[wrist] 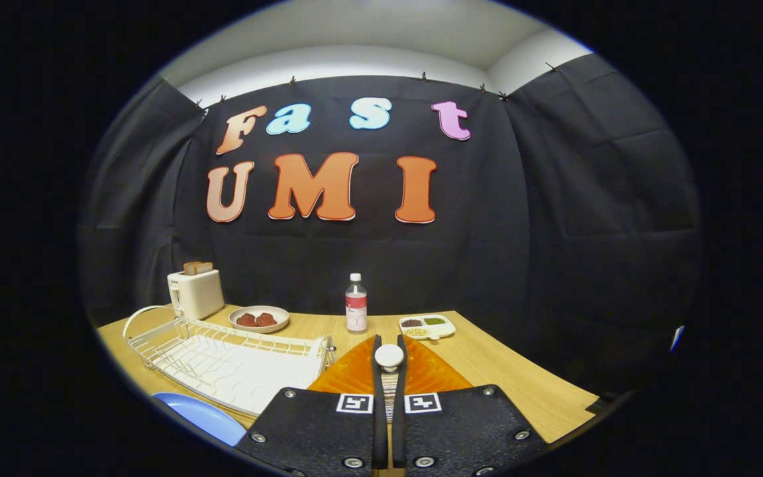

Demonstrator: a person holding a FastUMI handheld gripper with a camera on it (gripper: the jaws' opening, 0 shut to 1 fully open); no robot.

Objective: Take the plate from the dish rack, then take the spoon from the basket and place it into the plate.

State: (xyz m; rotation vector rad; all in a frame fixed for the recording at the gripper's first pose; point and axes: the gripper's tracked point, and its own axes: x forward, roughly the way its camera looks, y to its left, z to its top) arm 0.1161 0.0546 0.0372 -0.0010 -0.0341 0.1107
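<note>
The gripper (389, 361) has its two black fingers (377, 371) drawn nearly together, clenched on a white spoon (389, 356) whose rounded end sticks up between the tips. Directly under and beyond the fingers sits the orange basket (434, 374) on the wooden table (520, 377). Left of the jaws lies the white wire dish rack (222, 358), and nearer, beside the left finger's base, the blue plate (203, 416) rests on the table. Farther ahead stand a water bottle (356, 303), a divided snack tray (427, 326), a bowl of food (259, 318) and a toaster (195, 292).
</note>
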